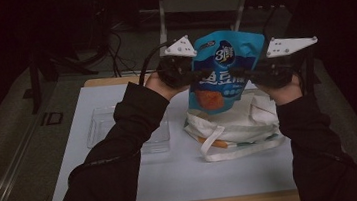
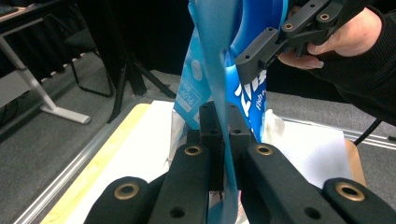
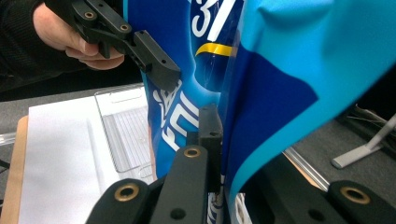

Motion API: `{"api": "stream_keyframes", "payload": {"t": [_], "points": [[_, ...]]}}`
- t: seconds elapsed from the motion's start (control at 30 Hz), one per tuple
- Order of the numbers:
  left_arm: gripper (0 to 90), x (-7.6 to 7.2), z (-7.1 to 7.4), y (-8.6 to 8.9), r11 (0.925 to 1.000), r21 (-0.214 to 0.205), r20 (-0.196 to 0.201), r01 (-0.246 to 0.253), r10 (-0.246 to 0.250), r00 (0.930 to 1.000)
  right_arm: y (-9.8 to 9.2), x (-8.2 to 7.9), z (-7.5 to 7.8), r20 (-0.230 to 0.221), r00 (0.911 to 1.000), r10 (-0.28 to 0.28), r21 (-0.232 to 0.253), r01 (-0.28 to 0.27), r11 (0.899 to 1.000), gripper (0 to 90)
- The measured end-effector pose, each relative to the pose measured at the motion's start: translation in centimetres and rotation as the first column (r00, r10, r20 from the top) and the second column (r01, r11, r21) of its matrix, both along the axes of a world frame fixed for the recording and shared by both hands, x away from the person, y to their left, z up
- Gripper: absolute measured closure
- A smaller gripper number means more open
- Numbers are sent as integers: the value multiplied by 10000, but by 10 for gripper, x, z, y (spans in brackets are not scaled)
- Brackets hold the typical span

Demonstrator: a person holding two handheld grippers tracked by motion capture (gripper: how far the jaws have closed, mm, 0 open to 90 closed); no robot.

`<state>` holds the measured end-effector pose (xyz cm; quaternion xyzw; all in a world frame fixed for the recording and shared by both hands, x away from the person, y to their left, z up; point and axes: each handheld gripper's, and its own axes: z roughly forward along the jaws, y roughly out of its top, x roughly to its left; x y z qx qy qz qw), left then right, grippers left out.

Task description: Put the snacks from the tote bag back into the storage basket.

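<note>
A white-topped table with a wooden edge spans the scene. On it, right of centre, lies a crumpled white cloth tote bag; to its left lies a clear plastic tray. Above the bag, off the table, a blue foil snack pouch with an orange picture hangs upright between both hands. The left gripper pinches the pouch's left edge, jaws pressed together on the foil. The right gripper appears to clamp the right edge likewise, though one jaw is hidden behind the foil.
</note>
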<state>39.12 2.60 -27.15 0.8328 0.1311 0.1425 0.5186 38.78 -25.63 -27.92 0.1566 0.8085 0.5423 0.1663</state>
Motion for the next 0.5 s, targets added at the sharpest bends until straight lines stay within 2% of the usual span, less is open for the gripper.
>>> {"api": "stream_keyframes", "payload": {"t": [0.5], "points": [[900,-7,9,38,9996,210,80,-203,201,9998,39,5,6,56,9982,592,-12,-592,9982,885]]}}
